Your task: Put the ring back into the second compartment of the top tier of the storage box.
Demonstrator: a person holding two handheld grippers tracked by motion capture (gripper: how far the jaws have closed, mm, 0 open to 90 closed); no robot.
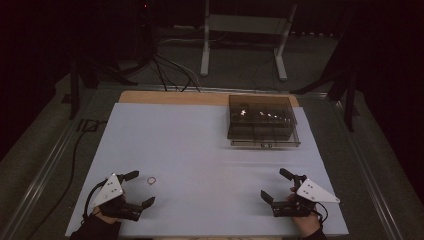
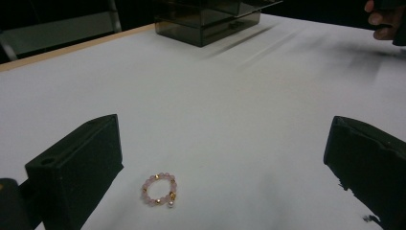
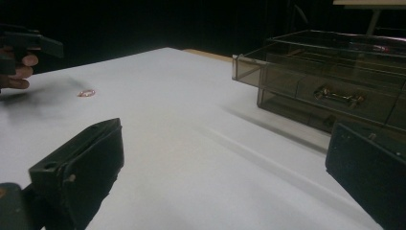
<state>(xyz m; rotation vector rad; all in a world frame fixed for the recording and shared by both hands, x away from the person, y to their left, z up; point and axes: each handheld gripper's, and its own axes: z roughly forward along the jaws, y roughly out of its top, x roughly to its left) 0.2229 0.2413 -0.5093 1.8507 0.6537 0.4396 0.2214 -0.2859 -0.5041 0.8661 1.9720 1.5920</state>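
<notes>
A small bracelet of pink beads with gold spacers lies flat on the white table, just ahead of my left gripper; its jaws stand wide apart on either side with nothing touching the beads. From above, the bracelet sits right of the left gripper, at the table's front left. My right gripper rests open at the front right, nothing between its jaws. In the right gripper view the bracelet is far off to the left. A smoky clear drawer box stands at the back right.
The box has its top drawer pulled slightly out and a gold handle on a lower drawer. The white sheet covers the table, with a wooden edge at the back. Cables and a stand's legs lie on the floor beyond.
</notes>
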